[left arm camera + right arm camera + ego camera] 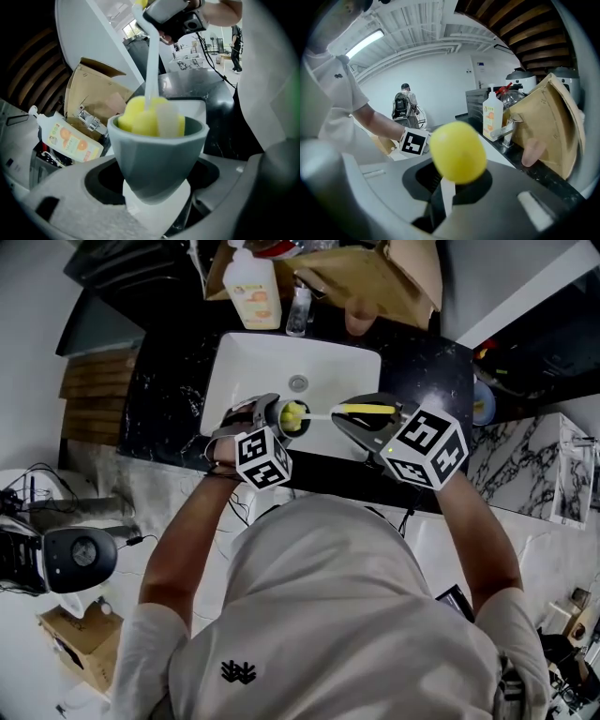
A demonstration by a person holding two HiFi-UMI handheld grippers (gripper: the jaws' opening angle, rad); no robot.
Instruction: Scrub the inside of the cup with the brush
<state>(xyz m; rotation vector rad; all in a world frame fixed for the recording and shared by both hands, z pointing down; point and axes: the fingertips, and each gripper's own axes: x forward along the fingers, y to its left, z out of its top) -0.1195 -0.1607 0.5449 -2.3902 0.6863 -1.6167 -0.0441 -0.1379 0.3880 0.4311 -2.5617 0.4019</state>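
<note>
While the left gripper clamps the gray cup by its lower wall, rigid, light and probably slick, the right gripper pinches the brush by its handle, soft yellow head inside the cup.

Your grey tapered cup sits gripped in your left claw, mouth tipped toward the brush; its yellow sponge head is inside the cup, white stem held in your right claw
</note>
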